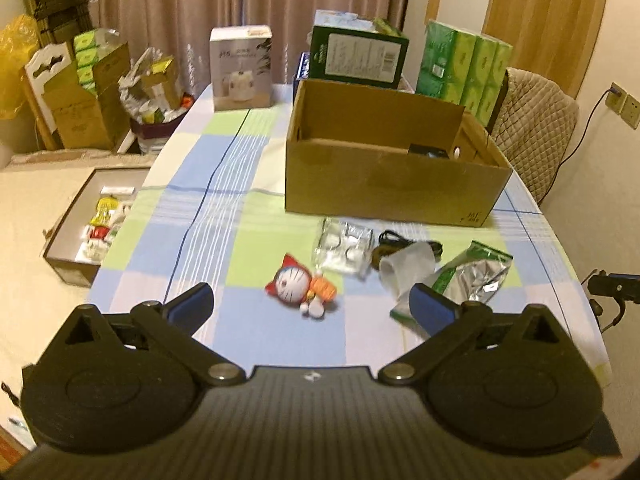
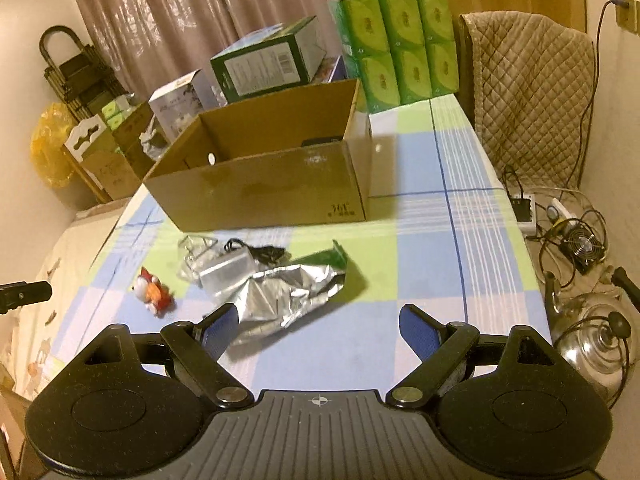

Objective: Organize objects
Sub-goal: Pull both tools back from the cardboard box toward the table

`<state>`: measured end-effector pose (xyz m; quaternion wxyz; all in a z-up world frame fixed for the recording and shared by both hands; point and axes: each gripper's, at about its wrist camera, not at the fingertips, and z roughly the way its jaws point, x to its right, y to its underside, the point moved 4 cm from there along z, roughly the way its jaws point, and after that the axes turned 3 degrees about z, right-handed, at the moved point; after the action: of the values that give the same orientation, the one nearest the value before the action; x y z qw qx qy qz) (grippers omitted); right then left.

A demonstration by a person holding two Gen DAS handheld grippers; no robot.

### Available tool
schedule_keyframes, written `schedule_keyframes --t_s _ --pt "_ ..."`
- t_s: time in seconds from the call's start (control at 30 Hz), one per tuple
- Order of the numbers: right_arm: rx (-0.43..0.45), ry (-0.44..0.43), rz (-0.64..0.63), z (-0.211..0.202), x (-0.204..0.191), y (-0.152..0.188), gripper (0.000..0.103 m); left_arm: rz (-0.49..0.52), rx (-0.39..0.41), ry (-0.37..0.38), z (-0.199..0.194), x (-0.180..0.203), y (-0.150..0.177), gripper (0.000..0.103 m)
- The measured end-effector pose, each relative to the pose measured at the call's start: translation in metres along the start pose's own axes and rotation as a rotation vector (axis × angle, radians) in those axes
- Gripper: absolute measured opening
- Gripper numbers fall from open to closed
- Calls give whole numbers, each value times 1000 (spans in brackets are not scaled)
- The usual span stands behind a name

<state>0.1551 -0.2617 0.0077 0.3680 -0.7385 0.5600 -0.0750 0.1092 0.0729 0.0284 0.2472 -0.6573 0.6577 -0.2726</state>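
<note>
L gripper point(image 1: 312, 304) wide open, nothing held; small cat doll point(image 1: 302, 285) lies betw. its fingers, not touched. Clear packet point(image 1: 344, 249) & foil bag point(image 1: 472, 276) just past R finger. R gripper point(image 2: 320, 326) open, empty; foil bag by its L finger; cardboard box point(image 2: 264, 196) beyond.

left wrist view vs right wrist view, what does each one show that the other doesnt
Only the left wrist view shows the open tray of small packets on the bed beside the table, and the toy's face.

Only the right wrist view shows the metal kettle, the small fan and the power strip off the table's right edge.

Both show the cardboard box, the cat toy, the foil bag, the black cable, the green tissue packs, the quilted chair, and an open, empty gripper: left gripper, right gripper.
</note>
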Motion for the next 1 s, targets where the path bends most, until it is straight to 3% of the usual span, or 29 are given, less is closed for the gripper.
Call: schedule_keyframes --t_s 0.43,1.0 --pt "-20 7 -11 6 0 9 85 -20 -51 -6 13 -3 23 102" --pt "-50 27 -125 20 -2 8 85 64 -102 -1 39 0 31 102"
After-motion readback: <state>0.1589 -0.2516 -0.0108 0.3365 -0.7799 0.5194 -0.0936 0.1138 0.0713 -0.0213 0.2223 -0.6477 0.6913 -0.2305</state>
